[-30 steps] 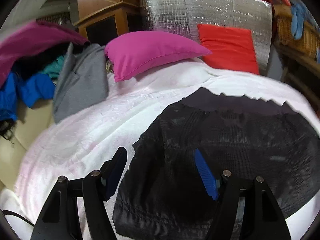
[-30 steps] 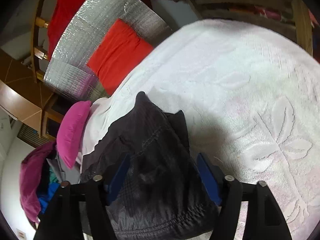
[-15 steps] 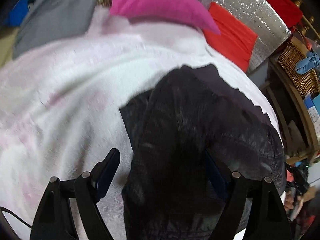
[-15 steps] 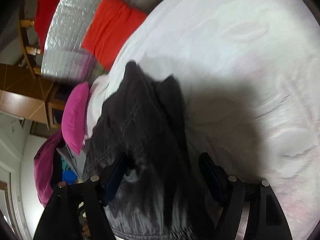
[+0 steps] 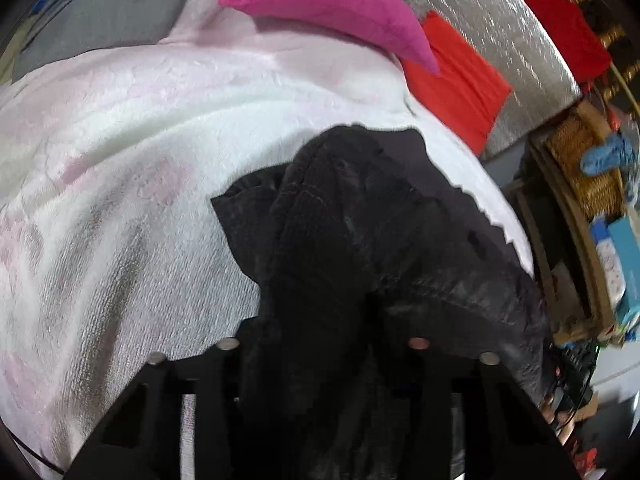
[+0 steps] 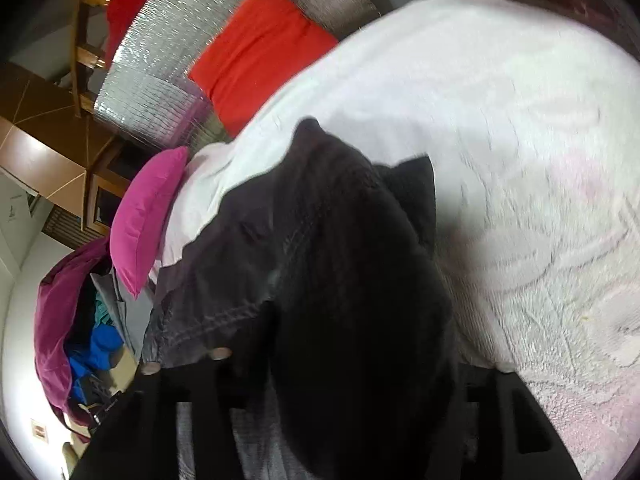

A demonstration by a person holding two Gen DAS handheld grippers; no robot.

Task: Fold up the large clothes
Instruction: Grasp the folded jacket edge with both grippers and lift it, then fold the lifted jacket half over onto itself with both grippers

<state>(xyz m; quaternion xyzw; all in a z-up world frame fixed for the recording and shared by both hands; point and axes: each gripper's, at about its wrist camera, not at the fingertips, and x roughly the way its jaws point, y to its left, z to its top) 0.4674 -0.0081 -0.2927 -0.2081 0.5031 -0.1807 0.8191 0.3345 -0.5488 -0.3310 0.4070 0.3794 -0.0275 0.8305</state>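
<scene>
**A:** Between your left fingers, what do you have?

**B:** On the left wrist view, the left gripper [image 5: 320, 360] has its fingers drawn close together on a bunched fold of the black garment [image 5: 360, 220]. The pads themselves are buried in cloth, so you can't see contact directly; I judge it a grip from how the fabric rises straight out of the gap. Ahead of the fingers the garment runs away and to the right, draping over the white blanket [image 5: 120, 160]. Past its far end sit the pink pillow [image 5: 328, 4] and the red cushion [image 5: 456, 80].

**A:** And the other view?

**B:** On the right wrist view, the right gripper [image 6: 344, 368] is likewise narrowed on a thick hump of the same black garment [image 6: 320, 240], fingertips hidden under it. From these fingers the cloth extends forward and leftward, with the hem seam off to the left, toward your other hand. Bare white blanket [image 6: 520, 160] lies to the right of the fingers.

**A:** So what does the fold turn on?

**B:** You hold the near edge with both hands, neither clearly nearer; the garment's length lies ahead of the fingers, so carrying forward should lay it over itself.
</scene>
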